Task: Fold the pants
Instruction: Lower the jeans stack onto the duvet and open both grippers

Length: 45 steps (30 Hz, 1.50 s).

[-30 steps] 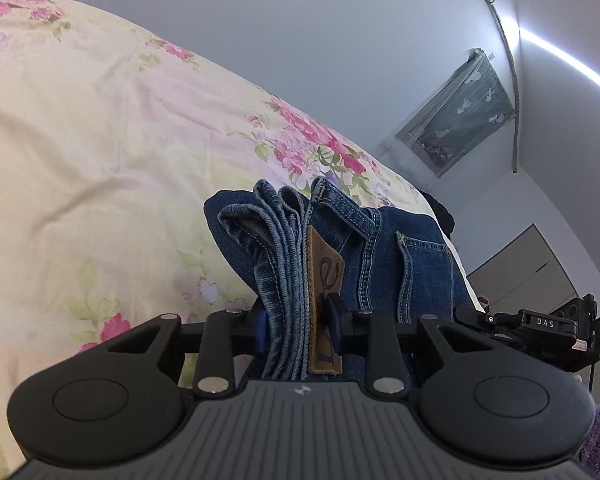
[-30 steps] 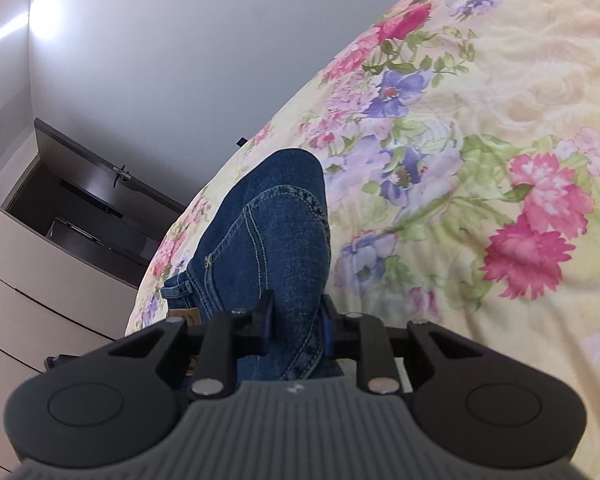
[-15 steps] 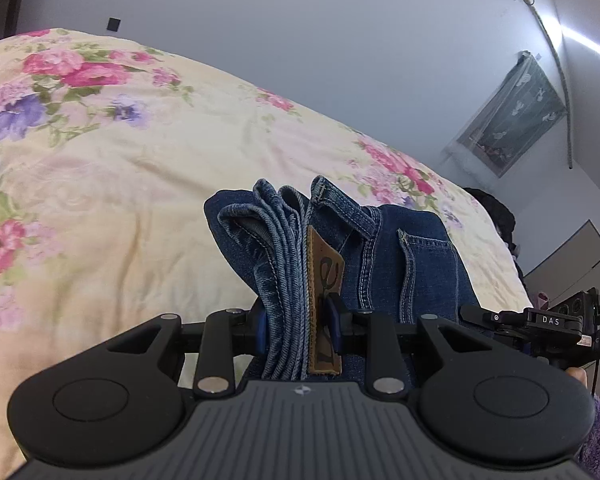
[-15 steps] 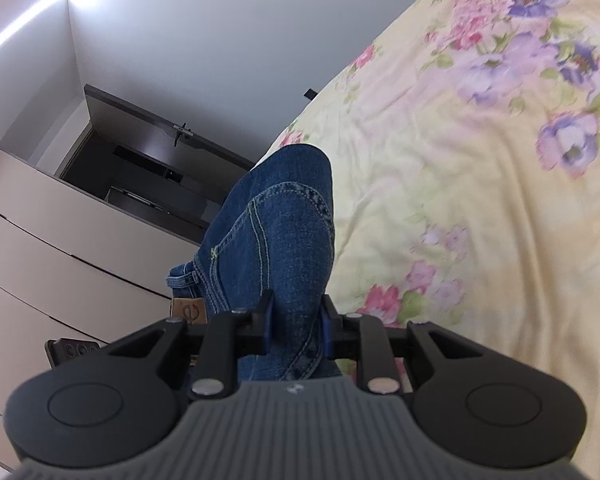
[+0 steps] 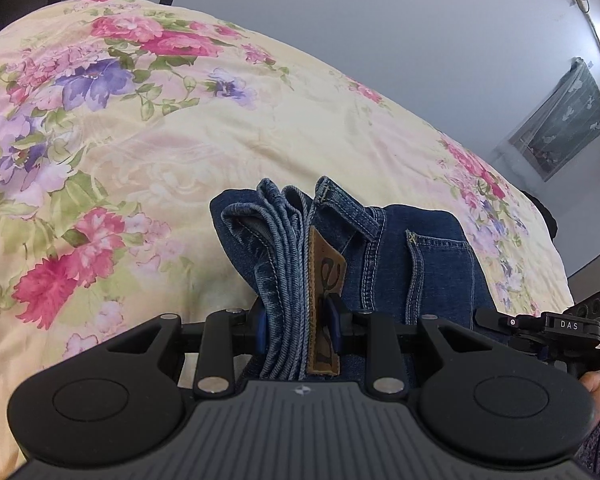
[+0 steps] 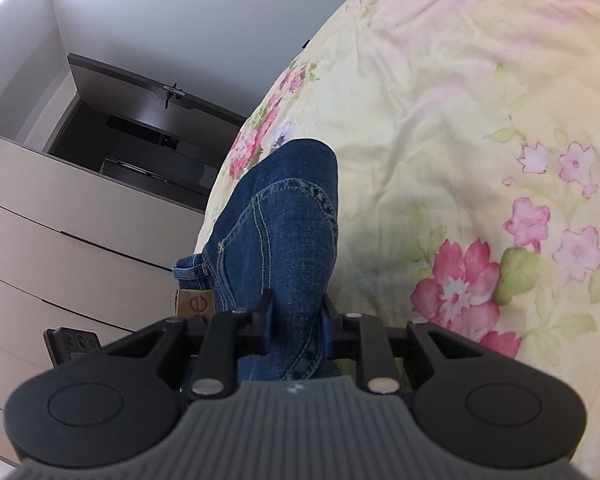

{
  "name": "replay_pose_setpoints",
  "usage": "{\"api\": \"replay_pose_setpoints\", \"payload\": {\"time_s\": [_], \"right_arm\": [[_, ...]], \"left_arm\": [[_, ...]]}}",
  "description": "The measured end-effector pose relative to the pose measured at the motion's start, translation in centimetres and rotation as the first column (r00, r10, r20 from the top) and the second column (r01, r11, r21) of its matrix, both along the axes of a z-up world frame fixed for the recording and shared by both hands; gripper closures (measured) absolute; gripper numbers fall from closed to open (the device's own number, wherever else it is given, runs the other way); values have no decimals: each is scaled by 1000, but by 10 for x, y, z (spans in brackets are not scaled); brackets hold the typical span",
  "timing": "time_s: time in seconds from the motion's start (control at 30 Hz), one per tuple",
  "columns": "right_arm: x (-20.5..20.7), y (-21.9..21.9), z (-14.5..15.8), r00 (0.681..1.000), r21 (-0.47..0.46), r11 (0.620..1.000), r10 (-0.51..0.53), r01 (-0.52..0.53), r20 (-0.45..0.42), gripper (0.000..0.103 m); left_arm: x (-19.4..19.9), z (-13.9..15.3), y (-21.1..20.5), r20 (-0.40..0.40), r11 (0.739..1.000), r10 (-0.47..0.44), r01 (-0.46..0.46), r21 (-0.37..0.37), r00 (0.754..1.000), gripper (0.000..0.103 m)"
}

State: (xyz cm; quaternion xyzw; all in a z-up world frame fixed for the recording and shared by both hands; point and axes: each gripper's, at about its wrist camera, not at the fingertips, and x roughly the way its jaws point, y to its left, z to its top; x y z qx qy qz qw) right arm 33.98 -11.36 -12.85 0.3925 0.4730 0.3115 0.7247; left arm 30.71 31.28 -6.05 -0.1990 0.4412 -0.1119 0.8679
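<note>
The blue jeans are folded into a thick bundle held above the floral bedspread. My left gripper is shut on the stacked waistband end, beside the brown leather patch. My right gripper is shut on the other side of the jeans, over a stitched seam. The right gripper's body shows at the right edge of the left wrist view. The patch also shows in the right wrist view.
The yellow flowered bedspread fills the space below both grippers. A beige drawer cabinet and a dark doorway stand beyond the bed edge. A grey wall and a curtained window lie behind.
Both grippers have kept their hold and swung with the jeans across the bed; the bedspread and the room behind have shifted in both views.
</note>
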Motion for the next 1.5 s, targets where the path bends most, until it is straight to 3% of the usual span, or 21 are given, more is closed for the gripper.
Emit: {"api": "replay_pose_setpoints", "payload": {"time_s": [0.17, 0.27, 0.37, 0.53, 0.63, 0.7, 0.8, 0.9, 1.0, 1.13, 1.23, 1.5], "right_arm": [[18, 15, -29, 999, -32, 999, 19, -20, -33, 85], [26, 18, -49, 998, -42, 999, 17, -20, -53, 85], [31, 19, -63, 998, -69, 997, 21, -25, -52, 85], [40, 28, -78, 999, -130, 991, 23, -29, -44, 84], [42, 31, -73, 999, -155, 987, 25, -32, -48, 83], [40, 34, -62, 999, -197, 980, 34, -41, -36, 80], [28, 40, -34, 995, -348, 937, 64, -35, 74, 68], [2, 44, -7, 969, -488, 873, 130, -11, 211, 65], [-30, 44, 13, 932, -526, 850, 189, 2, 308, 65], [-75, 60, 29, 878, -579, 815, 265, 16, 398, 66], [-98, 72, 28, 861, -618, 786, 293, 31, 416, 71], [-121, 85, 0, 872, -666, 745, 302, 36, 386, 72]], "left_arm": [[15, -37, 16, -42, 999, 7, -9, -35, 999, 71], [16, -56, 29, -38, 995, 7, -11, -98, 999, 71], [19, -68, 38, -40, 990, -3, -3, -144, 999, 70], [20, -78, 39, -44, 988, 1, -8, -155, 999, 68], [17, -72, 32, -52, 994, 17, -23, -109, 999, 63], [15, -63, 26, -59, 997, 40, -43, -64, 997, 52], [1, -42, 12, -16, 995, 62, -60, 85, 998, 49], [-27, -24, -1, 46, 973, 82, -90, 212, 996, 50], [-56, -11, -10, 79, 972, 77, -93, 216, 994, 54], [-87, -1, -37, 118, 943, 91, -123, 308, 989, 59], [-102, -4, -60, 131, 922, 104, -145, 360, 986, 60], [-101, -37, -87, 109, 875, 173, -204, 438, 979, 65]]}}
